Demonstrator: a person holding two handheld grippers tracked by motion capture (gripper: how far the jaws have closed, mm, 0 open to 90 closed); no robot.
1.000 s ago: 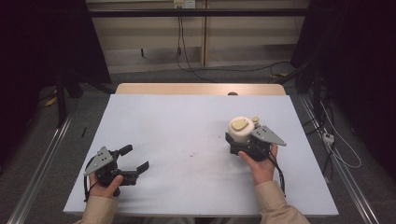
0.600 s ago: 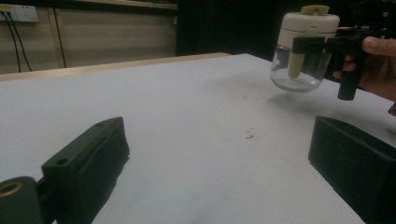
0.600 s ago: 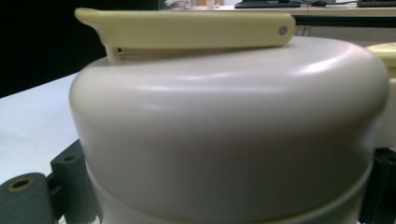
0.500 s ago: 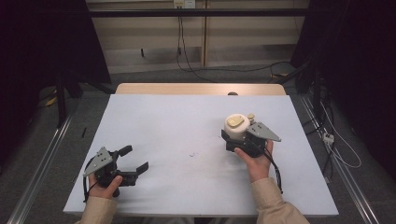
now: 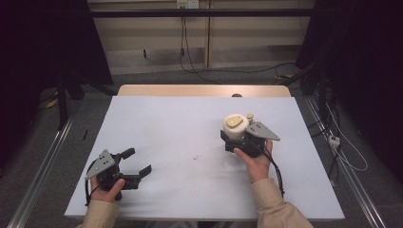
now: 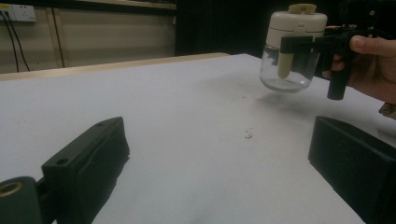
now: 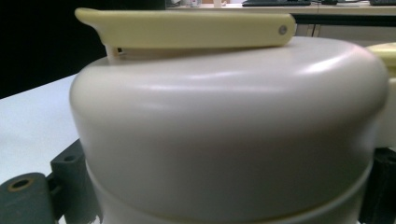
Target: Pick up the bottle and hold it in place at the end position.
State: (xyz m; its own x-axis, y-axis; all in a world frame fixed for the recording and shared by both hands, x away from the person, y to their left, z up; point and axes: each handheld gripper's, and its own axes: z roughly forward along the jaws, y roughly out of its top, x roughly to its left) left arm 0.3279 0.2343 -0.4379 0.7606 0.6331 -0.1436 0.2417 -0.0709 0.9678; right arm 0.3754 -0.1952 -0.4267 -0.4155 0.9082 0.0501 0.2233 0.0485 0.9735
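My left tongs (image 5: 134,167) rest near the desk's (image 5: 190,123) front-left corner, jaws spread wide with nothing between them. A few dark specks (image 5: 195,156) mark the bare middle of the desk, with open room all around. Farther right, my right tongs (image 5: 234,139) grip the jar (image 6: 292,51) below its cream lid (image 5: 235,124), held clear of the surface; its glass bottom hangs above a shadow. Up close, the lid blocks my right tongs' jaws almost entirely.

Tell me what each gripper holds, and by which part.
The right gripper holds a jar by its cream lid, just above the clear glass body, lifted off the table. The left gripper is open and holds nothing.
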